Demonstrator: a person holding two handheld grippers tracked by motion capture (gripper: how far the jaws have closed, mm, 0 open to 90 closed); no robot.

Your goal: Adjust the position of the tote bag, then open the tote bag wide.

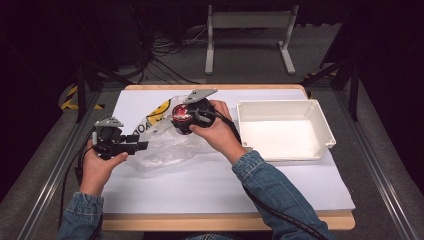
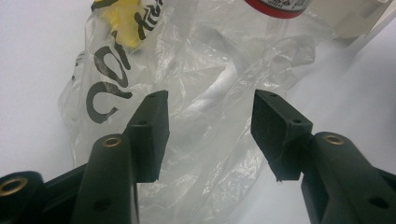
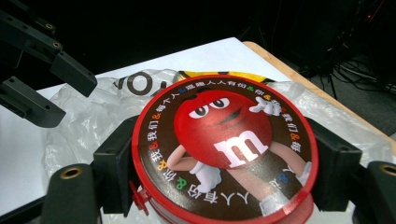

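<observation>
On my tabletop point(image 1: 210, 185), covered in white, an empty white tray point(image 1: 285, 129) sits to the right, well apart from a crumpled clear plastic bag point(image 1: 162, 145) with black lettering and a yellow print, which lies left of centre. A metal stand and loose cables occupy the floor beyond the far edge. My right tongs point(image 3: 219, 158) are clamped on a round red-rimmed candy tin point(image 3: 224, 147), one jaw on each side of its rim; its lid shows a red cartoon character with a white "m". The tin is held above the bag's far part, lid tilted toward the left. My left tongs point(image 2: 210, 135) are spread wide and grasp nothing, with the bag's film lying between and beyond the jaws; I cannot tell whether they touch it. My right hand point(image 1: 217, 131) reaches forward and inward, and my left hand point(image 1: 97, 162) holds its tongs level, pointing right at the bag's near-left edge.
</observation>
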